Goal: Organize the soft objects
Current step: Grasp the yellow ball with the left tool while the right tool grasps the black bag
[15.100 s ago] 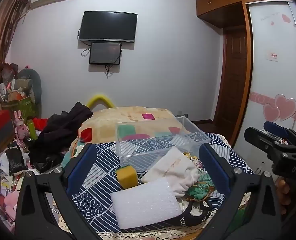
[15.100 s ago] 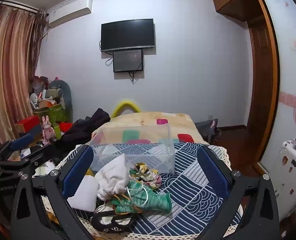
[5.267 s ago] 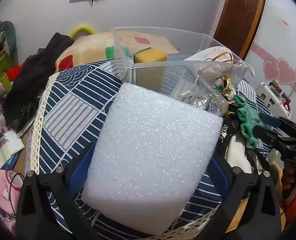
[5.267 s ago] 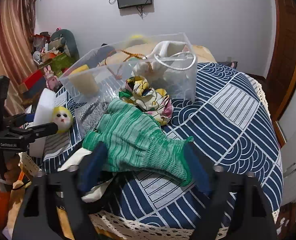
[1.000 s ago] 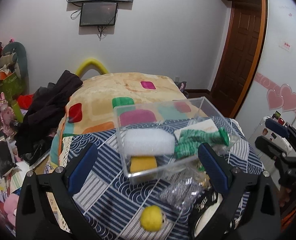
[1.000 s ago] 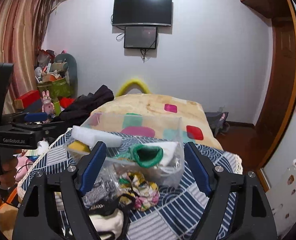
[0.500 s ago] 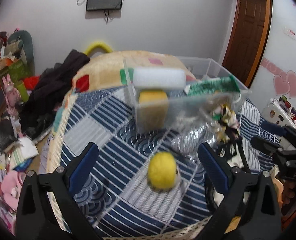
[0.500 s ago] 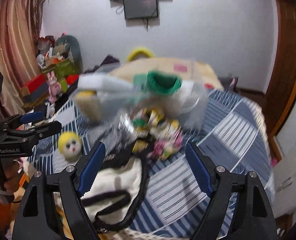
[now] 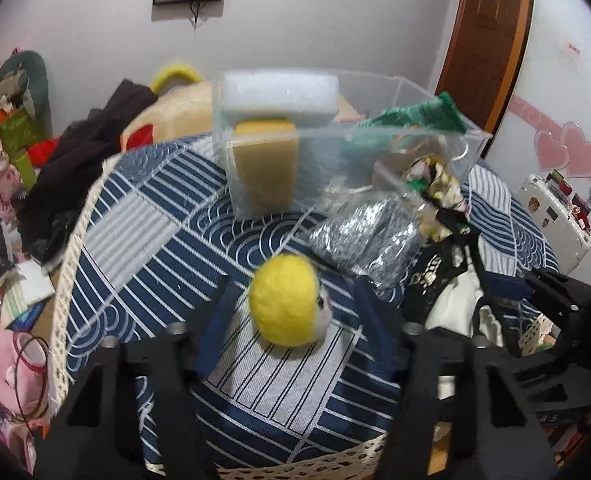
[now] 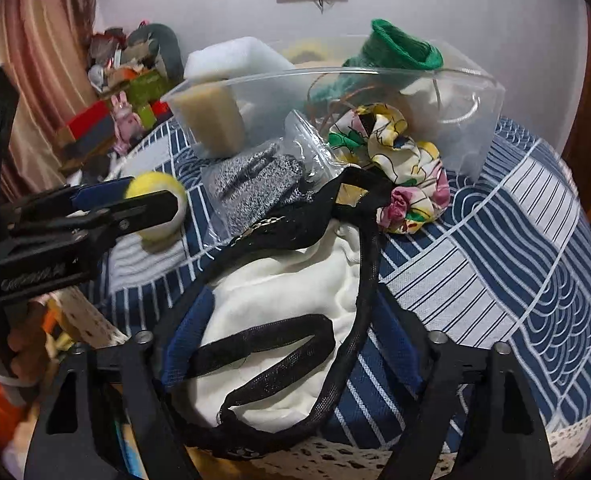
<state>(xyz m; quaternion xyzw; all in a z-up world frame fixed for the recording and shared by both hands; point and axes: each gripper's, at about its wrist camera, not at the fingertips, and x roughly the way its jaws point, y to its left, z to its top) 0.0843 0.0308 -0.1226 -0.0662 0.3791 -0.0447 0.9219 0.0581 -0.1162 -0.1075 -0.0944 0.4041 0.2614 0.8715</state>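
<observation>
A yellow felt ball with a face (image 9: 285, 300) lies on the blue patterned cloth (image 9: 143, 232) between the fingers of my left gripper (image 9: 291, 300); a small gap shows on each side, so the gripper reads open. The ball also shows in the right wrist view (image 10: 157, 204). My right gripper (image 10: 291, 344) straddles a white cloth bag with black mesh straps (image 10: 279, 312), its jaws apart around it. The clear plastic box (image 9: 375, 136) holds a white foam block (image 9: 279, 94), a yellow sponge (image 9: 263, 176) and a green knitted glove (image 9: 411, 114).
A bagged grey glove (image 10: 255, 184) and a floral scrunchie (image 10: 399, 168) lie in front of the box. The round table's lace edge (image 9: 67, 280) drops off at left to floor clutter. The left gripper's body (image 10: 55, 232) reaches in from the left.
Both grippers have dropped toward the table and narrowed. The left one now brackets the yellow ball; the right one has come down over the white bag.
</observation>
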